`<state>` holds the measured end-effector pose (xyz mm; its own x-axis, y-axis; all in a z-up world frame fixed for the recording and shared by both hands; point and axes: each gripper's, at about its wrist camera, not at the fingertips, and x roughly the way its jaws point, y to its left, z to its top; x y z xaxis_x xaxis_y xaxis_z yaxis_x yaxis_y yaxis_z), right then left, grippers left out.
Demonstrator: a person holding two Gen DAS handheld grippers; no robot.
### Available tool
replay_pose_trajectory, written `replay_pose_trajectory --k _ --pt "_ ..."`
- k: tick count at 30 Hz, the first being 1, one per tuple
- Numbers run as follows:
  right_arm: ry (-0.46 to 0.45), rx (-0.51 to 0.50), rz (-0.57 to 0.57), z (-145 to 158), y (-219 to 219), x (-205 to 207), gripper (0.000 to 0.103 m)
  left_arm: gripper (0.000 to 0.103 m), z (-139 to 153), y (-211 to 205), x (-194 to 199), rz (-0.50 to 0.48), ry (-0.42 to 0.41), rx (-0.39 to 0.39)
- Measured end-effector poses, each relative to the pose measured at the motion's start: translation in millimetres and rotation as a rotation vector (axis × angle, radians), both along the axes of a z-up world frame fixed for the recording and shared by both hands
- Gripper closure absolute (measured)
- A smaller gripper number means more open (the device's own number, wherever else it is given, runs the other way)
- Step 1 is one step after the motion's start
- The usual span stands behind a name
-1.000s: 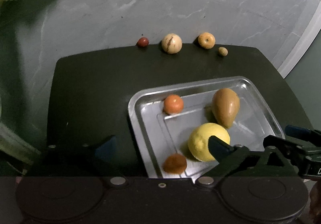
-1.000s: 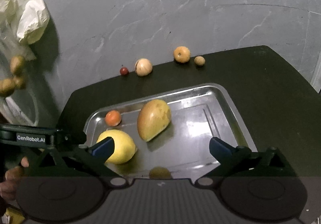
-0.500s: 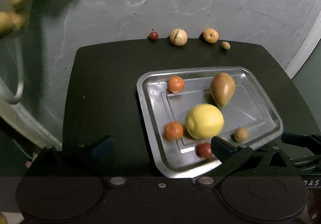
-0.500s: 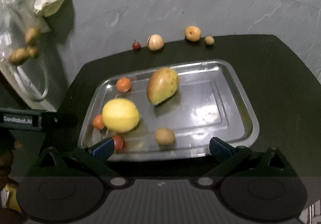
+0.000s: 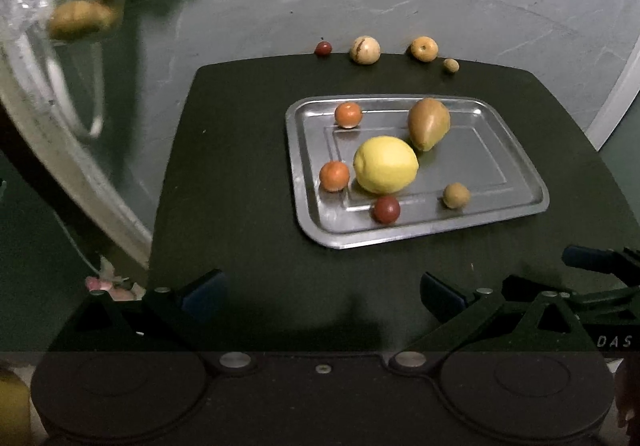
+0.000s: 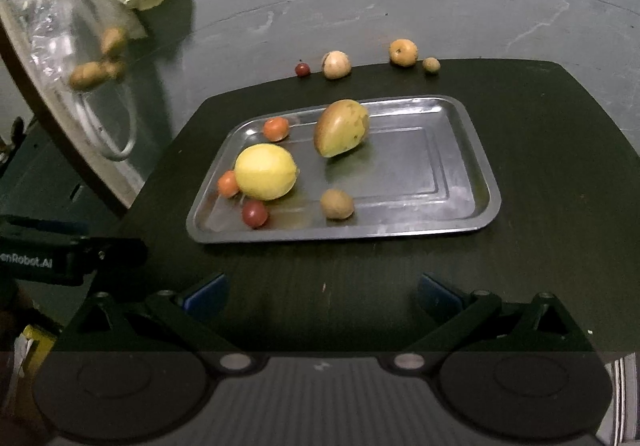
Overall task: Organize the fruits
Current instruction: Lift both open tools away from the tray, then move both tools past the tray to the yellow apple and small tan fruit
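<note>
Both hand-held grippers are hovering spread and empty short of a tray of fruit.

The left hand-held gripper point(image 5: 320, 292) and the right hand-held gripper point(image 6: 322, 292) are each holding their jaws wide apart, gripping nothing, over the dark worktop point(image 6: 560, 166). The steel tray point(image 6: 476, 166) is lying ahead of them. In the right view a lemon point(image 6: 265, 172) is sitting at the tray's 9 o'clock, a mango point(image 6: 341, 128) toward 12, two oranges point(image 6: 276, 128) at the left rim, a red fruit point(image 6: 255, 213) at 7 and a small brown fruit point(image 6: 337, 204) near 6. Four more fruits point(image 5: 364, 50) are lining the worktop's far edge, well apart from the tray.
</note>
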<state>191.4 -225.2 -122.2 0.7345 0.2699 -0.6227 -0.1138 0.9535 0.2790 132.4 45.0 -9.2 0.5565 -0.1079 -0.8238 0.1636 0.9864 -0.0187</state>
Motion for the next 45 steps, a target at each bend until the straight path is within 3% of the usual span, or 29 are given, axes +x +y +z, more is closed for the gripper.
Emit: replay_pose_trajectory --k 11,18,22,30,39,45 --pt "-0.006 0.022 -0.009 3.0 -3.4 -2.8 0.000 0.001 11.9 -8.9 -1.5 -0.036 -0.024 0.057" --pt "0.007 0.030 -0.091 2.8 -5.3 20.5 0.000 0.001 12.1 -6.5 30.1 -0.122 -0.046 0.057" --pt "-0.030 0.017 -0.135 6.4 1.4 33.4 0.000 0.001 10.4 -0.4 54.7 -0.164 -0.075 0.027" --pt "-0.015 -0.015 -0.187 3.1 8.2 43.4 0.000 0.001 0.8 -7.4 89.4 -0.190 -0.060 -0.002" --pt "-0.094 -0.063 -0.262 2.1 -29.4 66.6 0.000 0.001 1.0 -39.4 138.8 -0.136 -0.060 -0.010" --pt "-0.165 -0.128 -0.222 4.1 -67.1 113.5 0.000 0.001 7.0 -74.5 186.3 -0.079 -0.084 0.003"
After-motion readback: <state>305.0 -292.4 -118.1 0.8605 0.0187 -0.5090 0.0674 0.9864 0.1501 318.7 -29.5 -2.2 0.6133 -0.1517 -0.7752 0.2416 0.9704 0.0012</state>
